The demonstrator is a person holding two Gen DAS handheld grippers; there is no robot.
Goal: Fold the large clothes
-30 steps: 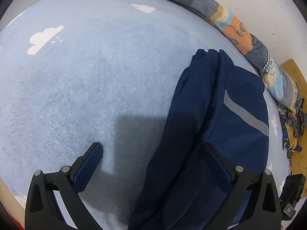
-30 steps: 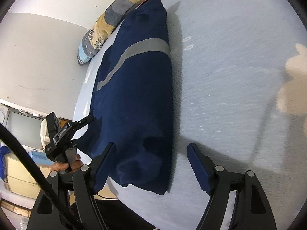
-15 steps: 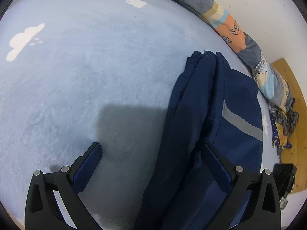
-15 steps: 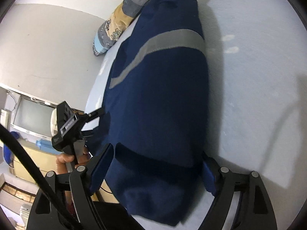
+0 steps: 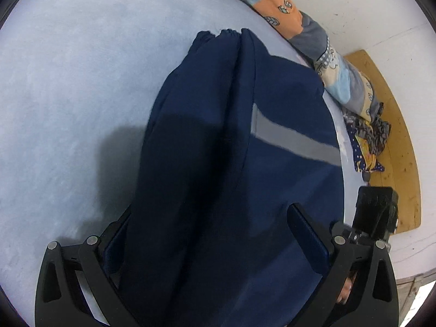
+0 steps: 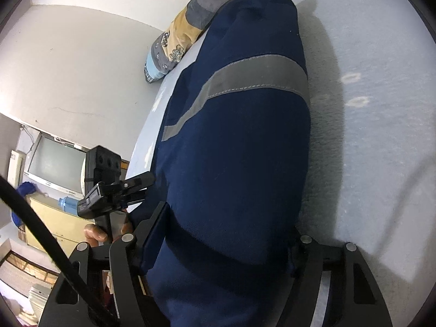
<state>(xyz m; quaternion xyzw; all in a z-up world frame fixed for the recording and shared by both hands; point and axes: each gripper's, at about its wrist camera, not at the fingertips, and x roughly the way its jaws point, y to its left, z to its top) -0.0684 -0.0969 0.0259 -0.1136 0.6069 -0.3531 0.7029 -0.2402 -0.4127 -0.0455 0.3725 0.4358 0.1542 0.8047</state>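
Note:
A folded navy blue garment (image 5: 218,163) with a grey reflective stripe (image 5: 294,139) lies lengthwise on the light blue bed cover (image 5: 68,95). My left gripper (image 5: 212,234) is open, its jaws standing on either side of the garment's near end. In the right wrist view the same garment (image 6: 239,150) fills the middle, and my right gripper (image 6: 223,245) is open with its jaws astride the garment's opposite end. The left gripper shows there (image 6: 130,188) at the garment's left edge.
A rolled patterned quilt (image 5: 321,43) lies along the bed's far edge by the white wall. A wooden board (image 5: 392,136) and crumpled cloth (image 5: 368,141) lie beyond the bed. A monitor (image 6: 54,163) and cabinet (image 6: 57,218) stand beside the bed.
Both grippers have moved in over the garment's ends, so the cloth now sits between each pair of open jaws. The garment fills much more of both views.

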